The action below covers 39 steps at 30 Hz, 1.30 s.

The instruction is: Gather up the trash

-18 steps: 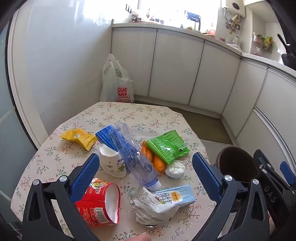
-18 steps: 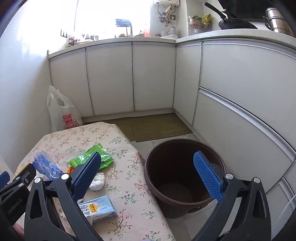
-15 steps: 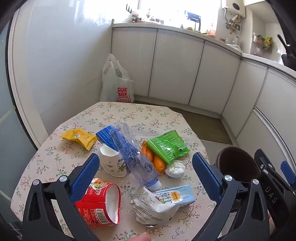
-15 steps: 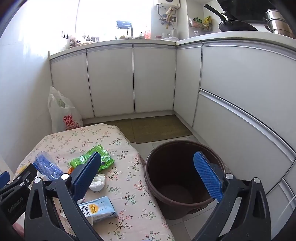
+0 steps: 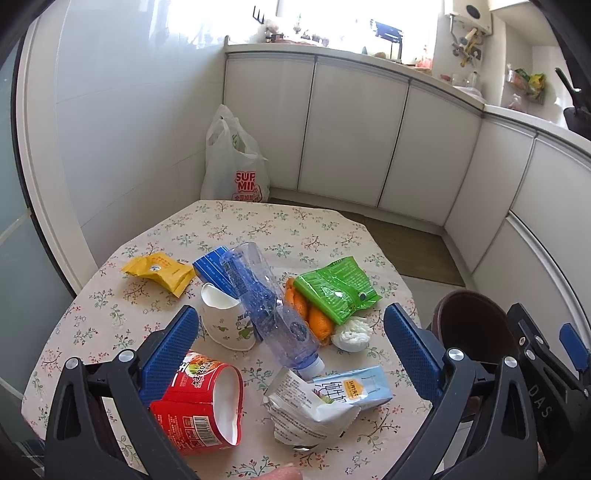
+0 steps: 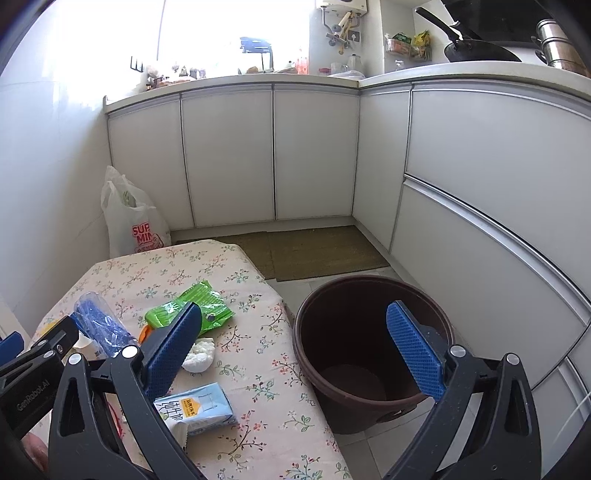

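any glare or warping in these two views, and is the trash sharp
Left wrist view: the window is blown out, cabinets bow from fisheye, and the clear bottle and red cup stay sharp. Right wrist view: same window glare, curved cabinet lines, brown bin crisp.

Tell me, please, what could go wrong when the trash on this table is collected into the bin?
1. The plastic bottle leans across the paper cup and against the orange peel; lifting any one may shift the others.
2. The milk carton lies near the table edge; a nudge could push it to the floor.
3. The bin stands below the tabletop, so a light wrapper dropped from the table may miss it.
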### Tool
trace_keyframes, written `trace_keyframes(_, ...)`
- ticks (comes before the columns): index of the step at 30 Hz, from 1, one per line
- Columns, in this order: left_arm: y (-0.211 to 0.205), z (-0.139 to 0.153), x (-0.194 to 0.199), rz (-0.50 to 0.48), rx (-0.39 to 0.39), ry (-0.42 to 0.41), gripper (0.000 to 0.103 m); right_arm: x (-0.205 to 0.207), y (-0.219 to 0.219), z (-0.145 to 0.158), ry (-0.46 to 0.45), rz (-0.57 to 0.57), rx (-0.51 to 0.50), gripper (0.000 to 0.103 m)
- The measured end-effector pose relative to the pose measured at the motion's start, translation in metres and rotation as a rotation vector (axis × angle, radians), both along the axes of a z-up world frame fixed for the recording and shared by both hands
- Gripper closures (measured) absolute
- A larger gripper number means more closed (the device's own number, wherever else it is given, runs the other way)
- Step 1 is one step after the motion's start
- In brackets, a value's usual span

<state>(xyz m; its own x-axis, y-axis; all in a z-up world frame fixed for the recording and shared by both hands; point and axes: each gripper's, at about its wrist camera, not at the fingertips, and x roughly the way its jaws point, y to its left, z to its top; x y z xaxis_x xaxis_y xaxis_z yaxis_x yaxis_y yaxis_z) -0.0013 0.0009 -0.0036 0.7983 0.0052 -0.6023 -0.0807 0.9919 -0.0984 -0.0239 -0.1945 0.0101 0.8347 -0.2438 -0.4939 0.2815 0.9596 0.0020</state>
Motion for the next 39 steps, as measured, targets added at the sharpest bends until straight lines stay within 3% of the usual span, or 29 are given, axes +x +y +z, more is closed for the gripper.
trace_keyframes(5,0.0013,-0.0010,0.0009,0.003,0.002,0.000,0.006,0.0020,0.0004,0.0018,0.053,0.007,-0.032,0.007)
trace_keyframes(13,0.0027,-0.0008,0.0016,0.006,0.009,0.007,0.006,-0.0009,0.0021,-0.0003,0.015,0.011,-0.033,0.007)
trace_keyframes(39,0.0077,-0.0078,0.0031,0.016,-0.026,0.021,0.006,-0.0013,0.0047,-0.0055,0.033,0.026,-0.049,0.007)
